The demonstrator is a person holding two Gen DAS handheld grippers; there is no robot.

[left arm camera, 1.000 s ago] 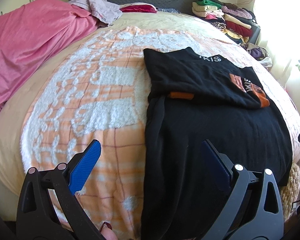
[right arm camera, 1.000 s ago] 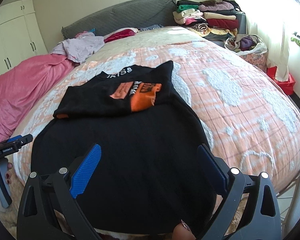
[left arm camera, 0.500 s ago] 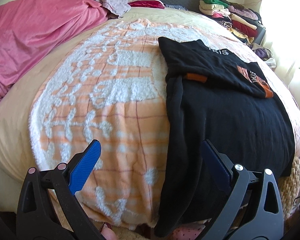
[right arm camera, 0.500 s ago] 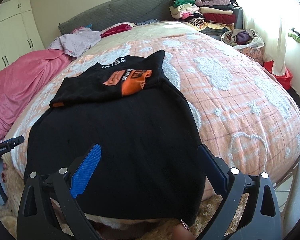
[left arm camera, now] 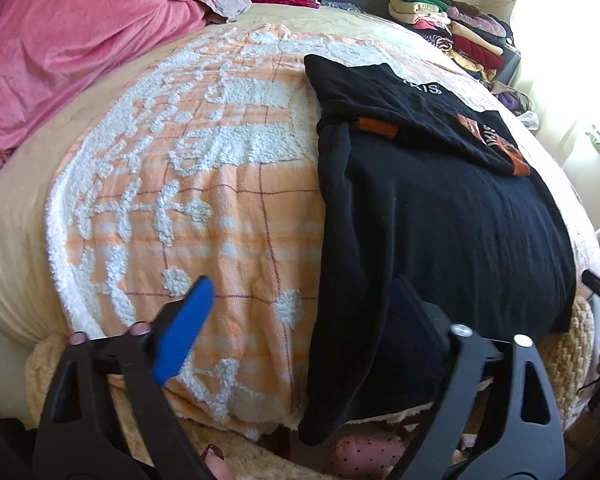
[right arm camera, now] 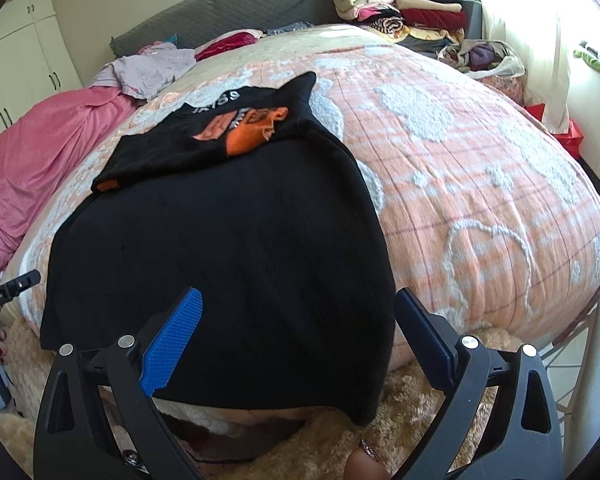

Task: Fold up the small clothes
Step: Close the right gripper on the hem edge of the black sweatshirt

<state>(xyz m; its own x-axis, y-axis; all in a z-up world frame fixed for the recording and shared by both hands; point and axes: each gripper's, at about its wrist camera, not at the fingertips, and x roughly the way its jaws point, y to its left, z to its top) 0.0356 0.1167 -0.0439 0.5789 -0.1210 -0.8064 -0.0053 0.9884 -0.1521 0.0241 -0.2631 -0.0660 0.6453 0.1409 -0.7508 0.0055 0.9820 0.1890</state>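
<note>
A black garment [right arm camera: 228,264] lies spread flat on the bed [right arm camera: 480,168], its near hem hanging over the bed's front edge. Its top part is folded down, showing an orange patch [right arm camera: 248,132] and white letters that look like "IKISS", only partly legible. A small orange tab [left arm camera: 376,127] shows at the fold. The left tongs [left arm camera: 300,312] hang above the orange blanket [left arm camera: 220,184], jaws wide apart, holding nothing. The right tongs [right arm camera: 296,328] hang above the garment's lower part, jaws likewise apart. Folded clothes [right arm camera: 404,8] are stacked by the headboard.
</note>
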